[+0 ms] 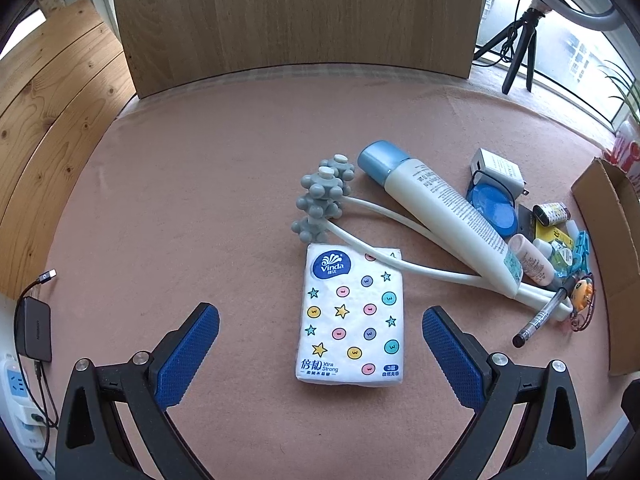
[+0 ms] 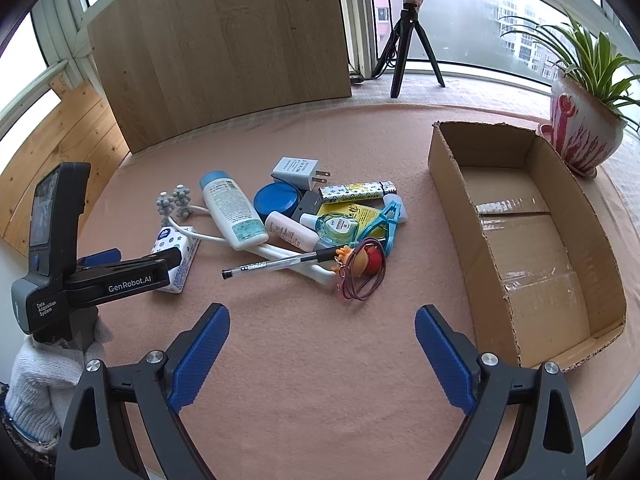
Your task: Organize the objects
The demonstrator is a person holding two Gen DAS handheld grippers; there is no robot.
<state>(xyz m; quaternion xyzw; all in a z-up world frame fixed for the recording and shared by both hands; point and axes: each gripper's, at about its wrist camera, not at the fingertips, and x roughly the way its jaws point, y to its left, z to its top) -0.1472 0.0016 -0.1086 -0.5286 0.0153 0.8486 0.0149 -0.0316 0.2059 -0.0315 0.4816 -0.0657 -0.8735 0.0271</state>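
Two grippers: both w/ jaws apart, nothing held
tissue pack (image 1: 351,318): just ahead of left gripper (image 1: 320,344), btwn its fingers
right gripper (image 2: 322,354): over bare cloth, near pile

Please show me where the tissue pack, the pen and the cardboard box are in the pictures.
tissue pack (image 1: 350,316): left wrist view, middle of its printed top face.
pen (image 2: 276,265): right wrist view, middle of its clear barrel.
cardboard box (image 2: 452,196): right wrist view, outer face of its left wall.
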